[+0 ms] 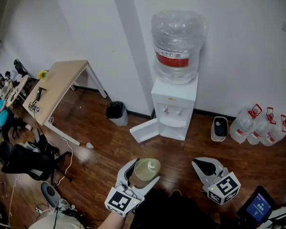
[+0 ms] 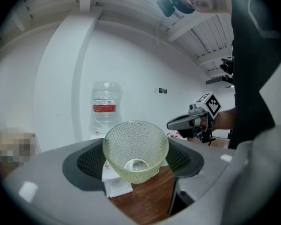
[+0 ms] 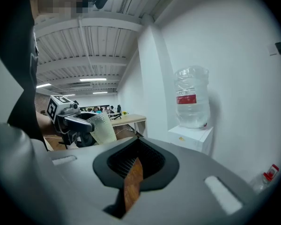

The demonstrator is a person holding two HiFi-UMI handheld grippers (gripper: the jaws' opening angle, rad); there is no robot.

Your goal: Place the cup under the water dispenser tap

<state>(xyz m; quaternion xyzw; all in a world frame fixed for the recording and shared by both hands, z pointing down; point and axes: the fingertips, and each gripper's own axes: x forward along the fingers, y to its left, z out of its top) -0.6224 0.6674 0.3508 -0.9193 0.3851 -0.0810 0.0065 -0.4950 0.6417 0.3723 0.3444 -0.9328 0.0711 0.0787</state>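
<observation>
A clear, dimpled cup (image 1: 148,168) sits between the jaws of my left gripper (image 1: 144,171), which is shut on its sides. In the left gripper view the cup (image 2: 136,149) points its mouth toward the camera. The white water dispenser (image 1: 174,109) stands against the wall ahead, with a large bottle (image 1: 177,46) on top and its taps (image 1: 171,111) above a recess. The cup is well short of it, over the wood floor. My right gripper (image 1: 200,165) hovers to the right, shut and holding nothing. The right gripper view shows the dispenser (image 3: 192,125) and the left gripper with the cup (image 3: 102,127).
The dispenser's lower door (image 1: 145,130) hangs open to the left. A black bin (image 1: 117,111) stands by the wall, a white appliance (image 1: 219,128) and several water jugs (image 1: 260,125) to the right. A desk (image 1: 57,87) and an office chair (image 1: 26,161) are at left.
</observation>
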